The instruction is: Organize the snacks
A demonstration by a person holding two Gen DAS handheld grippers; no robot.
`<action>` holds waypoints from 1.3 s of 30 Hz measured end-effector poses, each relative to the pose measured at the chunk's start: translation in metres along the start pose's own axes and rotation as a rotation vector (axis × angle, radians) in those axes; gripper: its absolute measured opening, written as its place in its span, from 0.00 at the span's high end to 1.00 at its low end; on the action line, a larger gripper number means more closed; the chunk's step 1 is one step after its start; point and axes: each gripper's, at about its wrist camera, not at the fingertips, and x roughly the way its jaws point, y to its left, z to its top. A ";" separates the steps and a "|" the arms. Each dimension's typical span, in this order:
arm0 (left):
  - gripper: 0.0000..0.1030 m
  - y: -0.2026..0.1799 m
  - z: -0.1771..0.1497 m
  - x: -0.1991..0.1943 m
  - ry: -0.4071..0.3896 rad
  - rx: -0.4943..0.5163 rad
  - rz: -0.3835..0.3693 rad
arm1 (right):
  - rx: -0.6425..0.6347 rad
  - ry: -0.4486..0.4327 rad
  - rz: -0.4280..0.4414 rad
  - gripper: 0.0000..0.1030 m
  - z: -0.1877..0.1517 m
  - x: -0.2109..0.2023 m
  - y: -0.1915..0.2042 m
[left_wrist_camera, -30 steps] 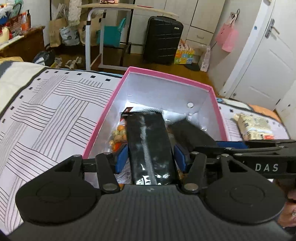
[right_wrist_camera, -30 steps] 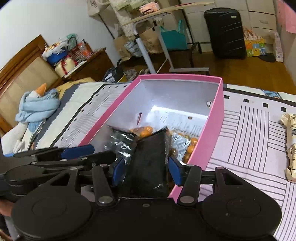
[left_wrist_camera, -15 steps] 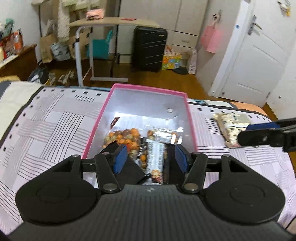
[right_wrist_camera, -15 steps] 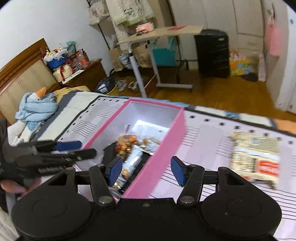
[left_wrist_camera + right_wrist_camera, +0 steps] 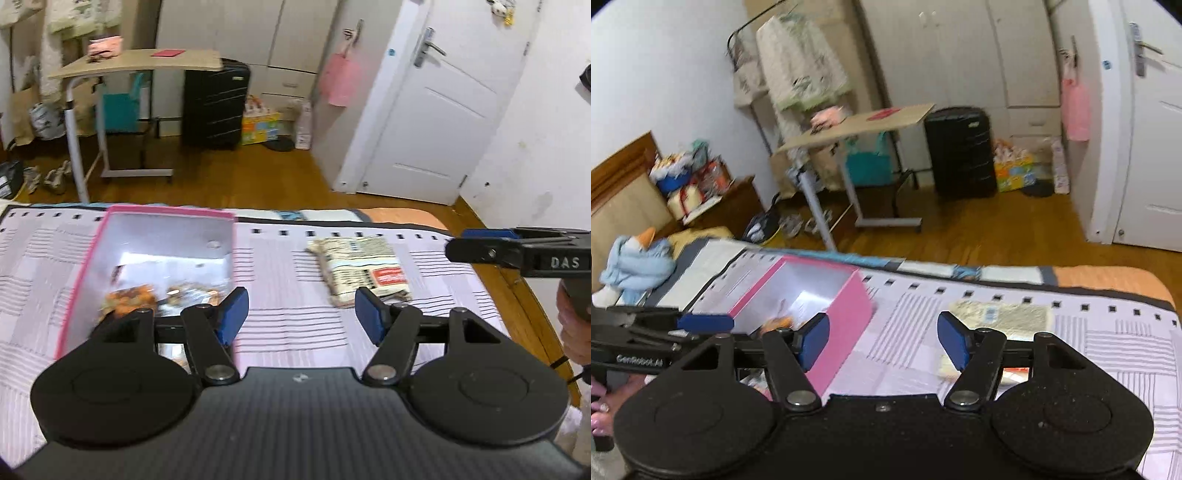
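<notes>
Both my grippers, left (image 5: 301, 315) and right (image 5: 882, 339), hover wide open and empty above the bedspread (image 5: 288, 325), between the pink box (image 5: 83, 273) holding snacks (image 5: 129, 295) and a packet (image 5: 364, 271) lying apart.

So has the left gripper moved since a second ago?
Yes. The left gripper has pulled back and swung right: the pink box it was over now sits at its left, and its jaws are open and empty.

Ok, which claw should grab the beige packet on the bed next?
Probably right. The right claw is open with the beige packet just beyond its fingers. The left claw, also open, sits nearer the pink box.
</notes>
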 end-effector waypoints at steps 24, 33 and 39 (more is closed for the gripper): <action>0.32 -0.048 -0.009 0.231 0.018 -0.132 -0.009 | 0.208 0.032 -0.152 0.32 -0.069 0.132 -0.161; 0.35 -0.021 -0.039 0.287 0.030 -0.201 -0.050 | 0.229 0.087 -0.092 0.36 -0.078 0.162 -0.176; 0.48 -0.013 -0.049 0.303 0.028 -0.254 -0.130 | 0.257 0.134 -0.097 0.36 -0.085 0.174 -0.180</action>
